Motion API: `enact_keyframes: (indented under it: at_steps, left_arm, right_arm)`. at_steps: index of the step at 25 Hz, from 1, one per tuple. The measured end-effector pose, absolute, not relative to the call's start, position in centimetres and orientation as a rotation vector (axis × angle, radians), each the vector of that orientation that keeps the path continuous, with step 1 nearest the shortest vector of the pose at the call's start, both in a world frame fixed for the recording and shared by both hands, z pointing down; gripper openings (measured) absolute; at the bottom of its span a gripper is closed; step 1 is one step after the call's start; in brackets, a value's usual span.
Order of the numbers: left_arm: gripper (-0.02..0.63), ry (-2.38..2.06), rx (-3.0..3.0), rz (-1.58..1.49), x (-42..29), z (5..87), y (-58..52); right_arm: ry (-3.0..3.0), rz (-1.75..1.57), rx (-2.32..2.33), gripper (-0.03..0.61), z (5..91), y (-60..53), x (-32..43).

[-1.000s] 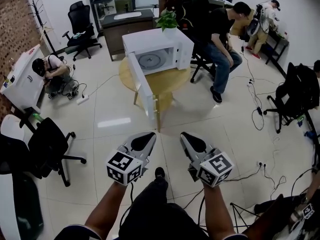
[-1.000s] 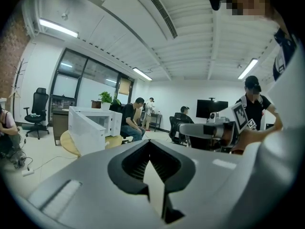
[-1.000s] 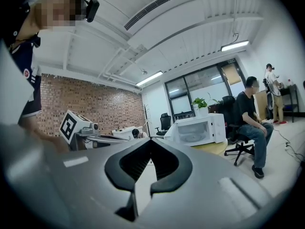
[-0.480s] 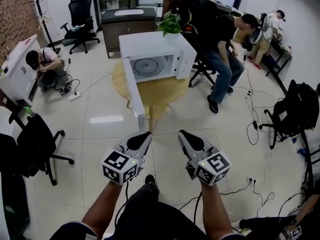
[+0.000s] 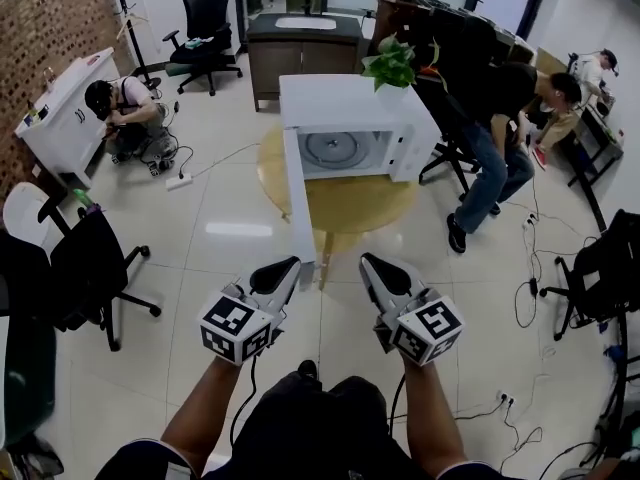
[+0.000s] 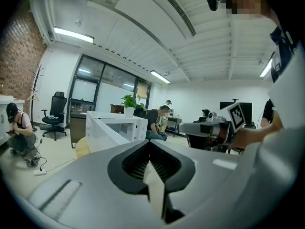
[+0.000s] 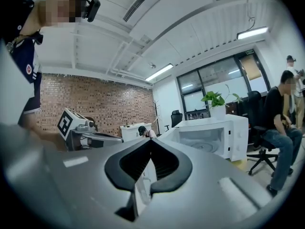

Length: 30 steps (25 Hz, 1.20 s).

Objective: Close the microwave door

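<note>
Head view: a tiled office floor seen from above, with a round wooden table [image 5: 375,203] ahead of the person.
White cabinet [image 5: 55,118]: far left, by the brick wall; a crouching person [image 5: 125,113] is just beside it.
Black office chair [image 5: 90,268]: on the left, well apart from the table.
Left gripper [image 5: 288,264]: jaws pressed together with the tips meeting and nothing between them; it points toward the table and is clear of the door.
Microwave door [image 5: 300,203]: swung wide open from the oven's left side, jutting toward the person past the table edge.
Microwave [image 5: 345,98]: white, standing on the table, with its cavity and glass turntable [image 5: 340,148] exposed.
Potted plant [image 5: 392,63]: on the microwave's top, at the far right corner.
Right gripper [image 5: 368,260]: jaws pressed together and empty; it is held beside the left gripper, apart from the door.
Seated person [image 5: 505,118]: right of the table, leaning forward.
</note>
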<state>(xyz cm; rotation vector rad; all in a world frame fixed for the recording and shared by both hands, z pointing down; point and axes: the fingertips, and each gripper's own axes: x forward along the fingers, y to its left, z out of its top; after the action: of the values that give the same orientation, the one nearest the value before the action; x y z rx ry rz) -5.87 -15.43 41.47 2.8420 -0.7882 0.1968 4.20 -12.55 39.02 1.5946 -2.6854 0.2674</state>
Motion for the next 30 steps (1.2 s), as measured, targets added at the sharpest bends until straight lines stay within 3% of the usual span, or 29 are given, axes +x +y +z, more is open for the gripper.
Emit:
enact_keyframes:
  at_steps: [16,30]
  left_arm:
    - [0.009,-1.106,2.644,0.267,-7.6,45.8,-21.0]
    - [0.009,-1.139,2.627,0.299,-4.7,46.2,-22.3]
  right_arm:
    - [-2.819,0.257,1.34,0.002,38.6,-19.5,6.4]
    - [-2.846,0.288,1.289,0.002,38.9,-22.2,9.4]
